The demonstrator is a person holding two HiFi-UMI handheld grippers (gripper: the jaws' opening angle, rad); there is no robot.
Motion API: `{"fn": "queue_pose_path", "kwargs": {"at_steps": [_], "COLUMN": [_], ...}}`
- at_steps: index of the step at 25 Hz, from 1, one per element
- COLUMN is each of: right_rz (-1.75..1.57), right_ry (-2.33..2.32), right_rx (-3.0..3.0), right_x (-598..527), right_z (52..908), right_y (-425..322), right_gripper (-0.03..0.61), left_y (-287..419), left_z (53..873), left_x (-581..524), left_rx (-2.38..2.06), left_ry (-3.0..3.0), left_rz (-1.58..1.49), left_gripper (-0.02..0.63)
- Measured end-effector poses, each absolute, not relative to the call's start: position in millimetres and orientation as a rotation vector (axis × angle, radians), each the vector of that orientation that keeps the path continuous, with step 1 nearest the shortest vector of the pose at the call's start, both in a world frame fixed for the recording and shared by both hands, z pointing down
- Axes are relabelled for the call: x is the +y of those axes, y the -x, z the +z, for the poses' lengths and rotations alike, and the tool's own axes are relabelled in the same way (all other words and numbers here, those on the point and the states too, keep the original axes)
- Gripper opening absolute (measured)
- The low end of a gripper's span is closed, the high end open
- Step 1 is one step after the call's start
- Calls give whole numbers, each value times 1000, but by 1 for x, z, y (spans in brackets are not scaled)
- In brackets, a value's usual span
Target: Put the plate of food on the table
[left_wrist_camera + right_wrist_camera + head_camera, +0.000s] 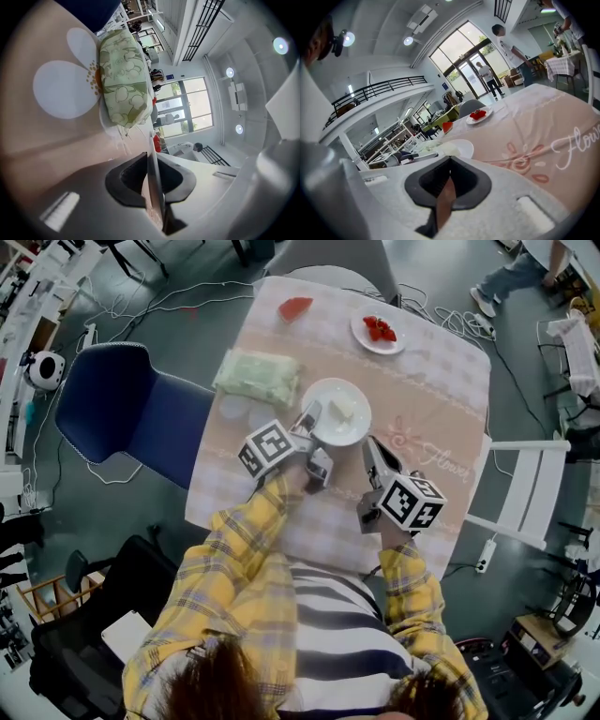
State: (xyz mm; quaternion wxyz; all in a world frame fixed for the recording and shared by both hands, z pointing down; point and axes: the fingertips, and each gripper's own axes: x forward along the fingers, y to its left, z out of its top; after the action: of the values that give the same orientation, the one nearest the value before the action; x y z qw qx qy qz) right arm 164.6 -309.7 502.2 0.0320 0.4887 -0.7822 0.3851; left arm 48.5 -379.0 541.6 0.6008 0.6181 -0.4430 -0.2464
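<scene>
A white plate (349,423) with pale food (342,409) lies in the middle of the table (441,390), which has a pink patterned cloth. My left gripper (313,424) reaches the plate's left rim, rolled on its side. It is shut, and a thin pale edge shows between its pads (154,187), so it grips the plate's rim. My right gripper (372,448) is just right of the plate, apart from it. It is shut with nothing held (446,187). In the right gripper view the plate (461,149) rests flat on the cloth.
A green patterned pack (258,377) (124,82) lies left of the plate. Farther back are a small plate of red food (378,332) (479,114) and a red slice (294,307). A blue chair (131,413) stands left, a white chair (525,493) right. Cables lie on the floor.
</scene>
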Motion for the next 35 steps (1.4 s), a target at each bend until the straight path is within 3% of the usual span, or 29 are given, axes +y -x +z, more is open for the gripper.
{"fn": "queue_pose_path", "kwargs": {"at_steps": [28,30,35], "right_rz": [1247,1252,1267], "right_ry": [-1451,-1449,-1454], "right_rx": [-2449,-2450,-2454], "right_x": [-331,-332,-334], "right_z": [506,506,506], "right_y": [-154,-153,-153], "right_gripper": [-3,-3,-3], "left_y": [-56,-57,-66], "left_z": [556,555,550], "left_x": [-410,-411,-412], "left_rx": [-1135,-1131,-1066], "left_ry": [-1301,-1330,-1411], "left_rz": [-461,-445,-383], "left_gripper": [41,58,190]}}
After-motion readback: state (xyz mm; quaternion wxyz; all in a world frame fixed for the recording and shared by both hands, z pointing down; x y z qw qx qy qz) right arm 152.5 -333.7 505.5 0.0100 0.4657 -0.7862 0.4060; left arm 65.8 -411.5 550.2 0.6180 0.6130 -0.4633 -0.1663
